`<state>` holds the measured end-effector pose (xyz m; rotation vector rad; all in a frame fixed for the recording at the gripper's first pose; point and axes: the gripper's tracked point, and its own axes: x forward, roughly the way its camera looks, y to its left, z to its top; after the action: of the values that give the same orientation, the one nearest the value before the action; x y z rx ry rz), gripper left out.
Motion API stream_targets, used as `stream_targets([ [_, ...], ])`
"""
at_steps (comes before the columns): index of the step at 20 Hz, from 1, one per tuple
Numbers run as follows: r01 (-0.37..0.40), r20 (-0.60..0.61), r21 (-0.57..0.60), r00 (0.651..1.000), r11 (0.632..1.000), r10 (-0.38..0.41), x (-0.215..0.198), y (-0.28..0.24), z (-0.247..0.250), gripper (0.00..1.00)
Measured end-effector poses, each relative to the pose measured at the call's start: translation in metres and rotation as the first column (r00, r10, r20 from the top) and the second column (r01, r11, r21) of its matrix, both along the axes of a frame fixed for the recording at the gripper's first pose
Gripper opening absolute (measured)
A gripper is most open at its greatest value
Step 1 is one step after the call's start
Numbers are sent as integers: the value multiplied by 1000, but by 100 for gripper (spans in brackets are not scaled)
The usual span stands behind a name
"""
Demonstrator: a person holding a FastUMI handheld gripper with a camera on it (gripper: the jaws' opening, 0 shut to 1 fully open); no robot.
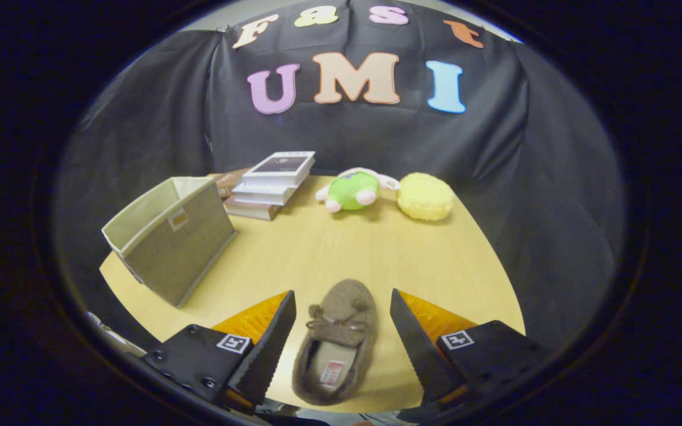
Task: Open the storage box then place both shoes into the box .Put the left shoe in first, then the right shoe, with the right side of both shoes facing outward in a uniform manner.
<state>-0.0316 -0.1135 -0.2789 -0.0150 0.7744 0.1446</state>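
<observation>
**Tongs spread wide over one slipper**

Tongs first: the black two-finger gripper holds its ridged fingers wide apart, pressing on nothing, with a gap on either side of the shoe lying between them.

From largest to smallest, the pale wooden tabletop carries everything. On its left side, beyond the left finger, sits the beige fabric storage box, open at the top, with a small label on its near face. Behind the box lies a loose stack of books, white covers on top and a brown one beneath. Further right along the far edge rest a green and pink plush toy and, just beside it, a round yellow plush cushion (the two nearly touch).

Smallest is the brown fuzzy moccasin slipper, flat on the table between the fingers, toe pointing away, a small bow across its front and a tag inside the heel.
</observation>
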Motion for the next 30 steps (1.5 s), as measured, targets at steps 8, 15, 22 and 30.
stream_targets([
  [8,-38,-177,-11,984,999,35,-38,-18,-68,100],
  [15,-25,-304,85,951,996,50,-46,-13,-93,65],
  [22,104,-404,66,912,992,-69,-42,-24,-92,7],
  [30,273,-451,157,875,949,-177,-37,-6,-59,4],
])
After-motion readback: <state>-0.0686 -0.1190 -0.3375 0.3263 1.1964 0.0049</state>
